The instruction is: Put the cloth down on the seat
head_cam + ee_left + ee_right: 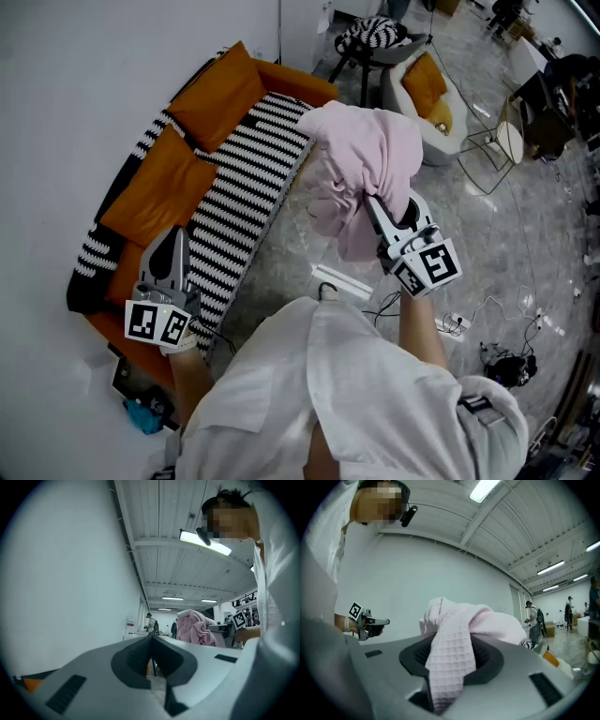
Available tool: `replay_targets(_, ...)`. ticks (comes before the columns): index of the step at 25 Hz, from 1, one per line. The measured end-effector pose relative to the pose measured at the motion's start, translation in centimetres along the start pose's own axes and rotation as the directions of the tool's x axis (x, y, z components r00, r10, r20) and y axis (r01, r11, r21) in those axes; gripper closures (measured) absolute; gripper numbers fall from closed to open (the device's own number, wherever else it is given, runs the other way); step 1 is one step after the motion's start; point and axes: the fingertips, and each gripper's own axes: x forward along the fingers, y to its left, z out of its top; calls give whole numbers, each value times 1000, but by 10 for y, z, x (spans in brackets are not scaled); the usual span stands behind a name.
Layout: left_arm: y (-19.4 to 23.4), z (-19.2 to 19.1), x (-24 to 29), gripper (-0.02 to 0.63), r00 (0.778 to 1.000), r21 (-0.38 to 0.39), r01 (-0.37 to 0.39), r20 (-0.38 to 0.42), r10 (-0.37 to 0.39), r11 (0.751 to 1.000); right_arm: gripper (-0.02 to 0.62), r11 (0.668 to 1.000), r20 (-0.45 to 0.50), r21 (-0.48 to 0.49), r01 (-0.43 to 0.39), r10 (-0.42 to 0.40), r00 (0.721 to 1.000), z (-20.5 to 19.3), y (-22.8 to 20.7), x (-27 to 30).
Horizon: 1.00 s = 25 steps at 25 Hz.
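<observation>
One pink cloth (pixel 361 155) hangs pinched in the right claw (pixel 373 204), up in the air beside the striped seat (pixel 251 183); the left claw (pixel 172 239) is closed and empty, so the next job looks like carrying it over and letting go.

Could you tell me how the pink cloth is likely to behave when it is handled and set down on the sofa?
Probably floppy: the pink cloth bunches and droops around the right claw. Likely light, since one pinch carries the whole bundle. Its waffle weave looks grippy rather than slippery, and it should slump, not roll, on the striped seat.
</observation>
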Motion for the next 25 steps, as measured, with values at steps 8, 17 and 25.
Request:
replay_targets(8, -57, -4, 47, 589, 1000, 7, -3, -15, 3, 1000, 445, 1000, 38, 27, 11, -12, 999, 2, -74, -28)
replay_targets(17, -118, -6, 101, 589, 1000, 40, 5, -21, -5, 999, 443, 998, 82, 60, -19, 14, 997, -1, -142, -41)
replay_targets(25, -130, -22, 138, 589, 999, 33, 4, -52, -2, 999, 445, 997, 58, 58, -44, 41, 997, -13, -178, -26)
